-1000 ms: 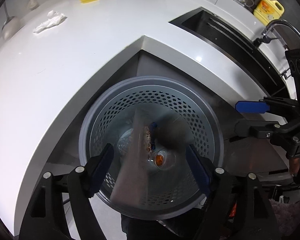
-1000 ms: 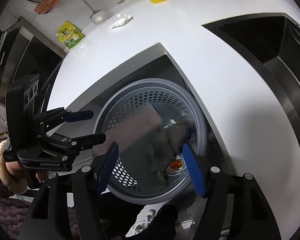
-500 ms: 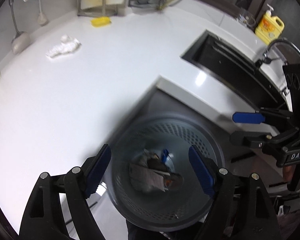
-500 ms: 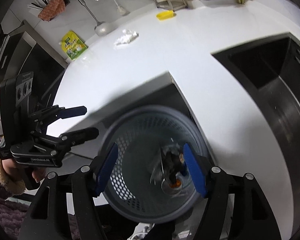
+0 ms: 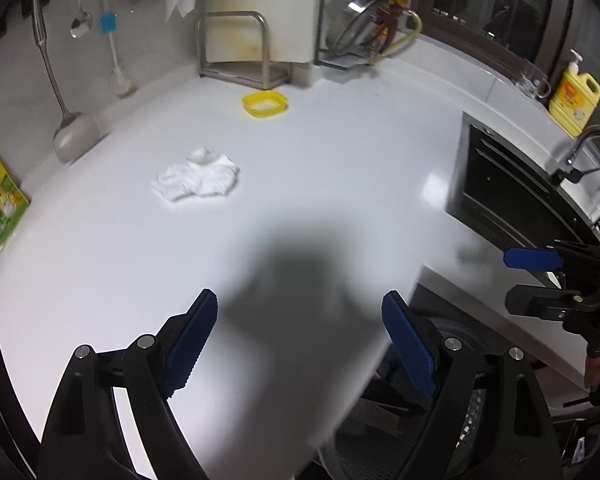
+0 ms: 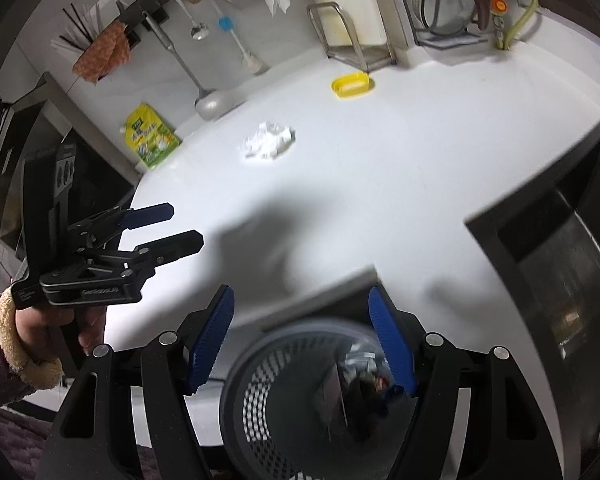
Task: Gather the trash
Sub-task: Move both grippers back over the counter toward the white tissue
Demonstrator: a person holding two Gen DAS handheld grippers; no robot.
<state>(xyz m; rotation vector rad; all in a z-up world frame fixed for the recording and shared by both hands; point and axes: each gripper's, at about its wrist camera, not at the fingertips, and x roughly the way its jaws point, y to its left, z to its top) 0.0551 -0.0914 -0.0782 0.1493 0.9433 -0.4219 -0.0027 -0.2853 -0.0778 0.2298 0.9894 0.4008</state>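
From my left wrist camera, my left gripper has its jaws opening wide with nothing between them, over the glossy white countertop. The crumpled white paper tissue lies at eleven o'clock, the yellow plastic lid beyond it at twelve.

From my right wrist camera, my right gripper is parted and empty above the grey perforated plastic bin; the tissue sits at twelve.
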